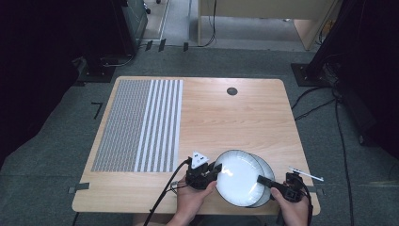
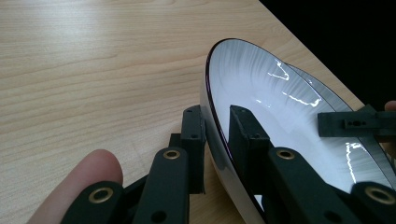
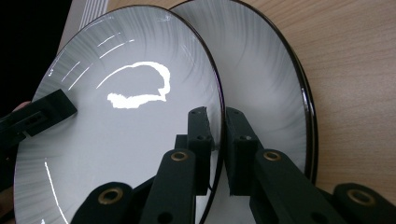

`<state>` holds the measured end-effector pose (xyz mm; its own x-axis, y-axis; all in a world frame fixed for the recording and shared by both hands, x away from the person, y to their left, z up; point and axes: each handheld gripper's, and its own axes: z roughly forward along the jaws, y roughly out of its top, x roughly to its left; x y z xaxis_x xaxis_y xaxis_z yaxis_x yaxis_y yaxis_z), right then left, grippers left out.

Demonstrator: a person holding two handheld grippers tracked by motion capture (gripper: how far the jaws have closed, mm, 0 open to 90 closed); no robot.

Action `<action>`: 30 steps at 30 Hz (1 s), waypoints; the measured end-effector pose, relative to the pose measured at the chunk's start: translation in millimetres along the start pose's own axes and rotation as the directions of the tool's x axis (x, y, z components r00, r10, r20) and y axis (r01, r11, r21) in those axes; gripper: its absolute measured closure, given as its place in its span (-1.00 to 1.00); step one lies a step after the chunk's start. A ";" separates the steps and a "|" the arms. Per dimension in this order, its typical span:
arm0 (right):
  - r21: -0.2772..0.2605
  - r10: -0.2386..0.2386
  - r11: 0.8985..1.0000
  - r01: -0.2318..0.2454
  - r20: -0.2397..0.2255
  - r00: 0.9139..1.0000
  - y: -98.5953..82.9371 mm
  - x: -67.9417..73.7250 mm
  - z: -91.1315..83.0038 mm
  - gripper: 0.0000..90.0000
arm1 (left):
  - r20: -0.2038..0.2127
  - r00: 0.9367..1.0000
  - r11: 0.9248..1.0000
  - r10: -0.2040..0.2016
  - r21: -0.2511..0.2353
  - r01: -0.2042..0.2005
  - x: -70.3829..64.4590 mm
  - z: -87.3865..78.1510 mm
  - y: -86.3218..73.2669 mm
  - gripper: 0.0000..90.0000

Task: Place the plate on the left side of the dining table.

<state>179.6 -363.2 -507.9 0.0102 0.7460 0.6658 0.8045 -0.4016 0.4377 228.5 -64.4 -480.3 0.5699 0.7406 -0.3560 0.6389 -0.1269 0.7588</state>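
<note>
Top plate (image 1: 237, 176) is white w/ a dark rim, sitting offset on a second plate (image 1: 266, 167) at the near right corner of the worktop (image 1: 226, 122). In the right claw view it looks tilted up off the lower plate (image 3: 266, 79), rim raised on the near side.

Both claws are on it. Left claw (image 1: 212, 170) is clamped on the top plate's left rim, one jaw inside the plate (image 2: 280, 107), one outside. Right claw (image 1: 261, 179) is pinched on the opposite rim, jaws either side of the edge (image 3: 140, 121).

What could go wrong imo: glazed rim is slick and the jaws only bite a thin bit of edge, so if the 2 hands don't move together the plate could twist, slip out & clack onto the lower one. Also it's close to the worktop edge, so a slip toward the person could send it off.
</note>
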 end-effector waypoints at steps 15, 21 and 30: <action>-0.054 0.054 0.997 -0.060 -0.111 0.992 0.7 5.1 -5.5 0.92 | 0.066 0.995 0.997 -0.069 -0.037 0.071 11.4 -15.8 2.2 0.78; -0.070 0.063 0.995 -0.070 -0.105 0.992 -0.2 11.0 -2.7 0.92 | 0.063 0.995 0.995 -0.080 -0.048 0.083 14.0 -18.1 2.1 0.78; -0.081 0.049 0.995 -0.058 -0.117 0.992 0.5 20.1 -2.5 0.91 | 0.088 0.990 0.992 -0.106 -0.061 0.111 22.3 -26.2 3.1 0.80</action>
<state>178.7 -349.8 -492.7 -0.0205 0.6580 0.7527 0.7520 -0.4860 0.4453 229.6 -31.0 -471.5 0.5427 0.6886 -0.4810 0.6654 -0.0030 0.7465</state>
